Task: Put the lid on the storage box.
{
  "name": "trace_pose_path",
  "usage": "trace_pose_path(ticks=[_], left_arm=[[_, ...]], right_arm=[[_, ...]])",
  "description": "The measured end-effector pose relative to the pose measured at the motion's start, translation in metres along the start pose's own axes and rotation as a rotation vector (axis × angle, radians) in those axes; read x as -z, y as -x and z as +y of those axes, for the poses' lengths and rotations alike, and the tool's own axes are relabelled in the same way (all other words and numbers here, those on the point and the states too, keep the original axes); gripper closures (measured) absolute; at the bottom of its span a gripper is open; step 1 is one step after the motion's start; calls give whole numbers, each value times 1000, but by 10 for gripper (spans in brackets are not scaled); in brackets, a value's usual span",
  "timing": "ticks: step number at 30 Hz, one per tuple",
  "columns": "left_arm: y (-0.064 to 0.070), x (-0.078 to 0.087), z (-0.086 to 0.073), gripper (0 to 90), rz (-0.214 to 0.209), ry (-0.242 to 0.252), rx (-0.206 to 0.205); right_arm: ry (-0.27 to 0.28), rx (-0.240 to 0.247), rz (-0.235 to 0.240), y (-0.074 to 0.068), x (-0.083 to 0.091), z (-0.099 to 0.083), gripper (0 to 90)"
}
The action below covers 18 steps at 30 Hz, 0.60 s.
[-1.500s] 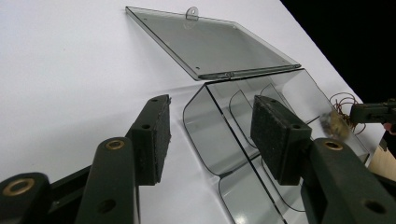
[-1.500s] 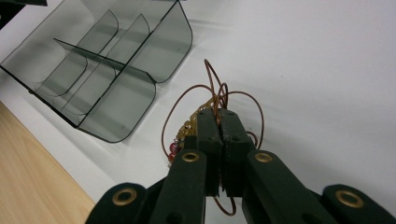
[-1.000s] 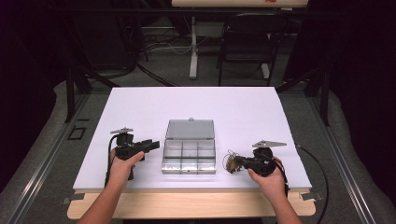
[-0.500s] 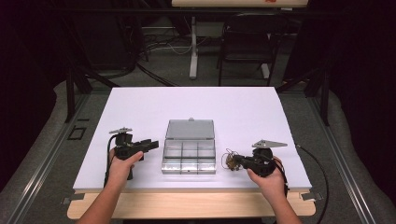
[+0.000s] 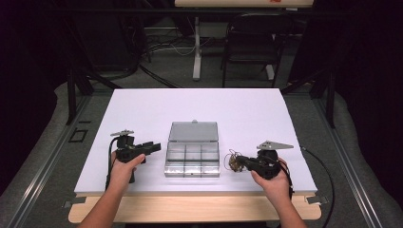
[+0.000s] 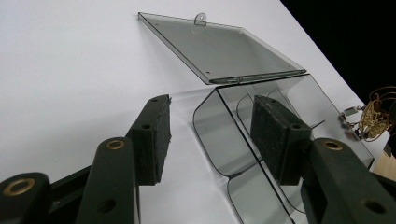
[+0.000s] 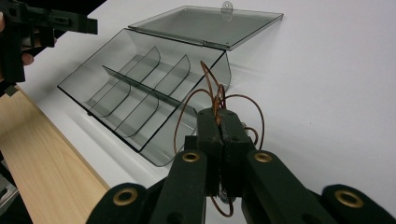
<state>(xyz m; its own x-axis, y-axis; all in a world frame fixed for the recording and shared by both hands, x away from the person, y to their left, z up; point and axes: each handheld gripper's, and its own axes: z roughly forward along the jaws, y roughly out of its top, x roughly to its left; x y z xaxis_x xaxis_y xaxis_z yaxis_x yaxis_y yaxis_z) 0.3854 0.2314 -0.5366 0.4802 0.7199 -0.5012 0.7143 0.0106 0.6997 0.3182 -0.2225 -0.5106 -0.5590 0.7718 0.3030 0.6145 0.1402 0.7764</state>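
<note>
Gripping copper wire (image 7: pixel 219 100): right tool (image 7: pixel 220 122) | left tool (image 6: pixel 210 126) agape | open box (image 5: pixel 192 153) between

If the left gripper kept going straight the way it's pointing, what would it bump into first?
Most likely the clear compartment box. The left gripper is open and aimed at the box's near side wall, with bare white table between. How far apart they are is hard to judge.

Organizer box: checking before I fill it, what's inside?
The box holds only dividers; every visible compartment is empty. The left gripper covers part. The right gripper holds wire outside.
</note>
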Motion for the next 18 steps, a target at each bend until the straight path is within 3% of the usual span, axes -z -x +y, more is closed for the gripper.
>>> trace_pose_path(ticks=[9, 18], left_arm=[[0, 0, 0, 480, 2, 0, -3], [-2, 1, 0, 480, 7, 3, 2]], right_arm=[[21, 3, 8, -4, 0, 9, 891], [19, 40, 30, -14, -5, 21, 891]])
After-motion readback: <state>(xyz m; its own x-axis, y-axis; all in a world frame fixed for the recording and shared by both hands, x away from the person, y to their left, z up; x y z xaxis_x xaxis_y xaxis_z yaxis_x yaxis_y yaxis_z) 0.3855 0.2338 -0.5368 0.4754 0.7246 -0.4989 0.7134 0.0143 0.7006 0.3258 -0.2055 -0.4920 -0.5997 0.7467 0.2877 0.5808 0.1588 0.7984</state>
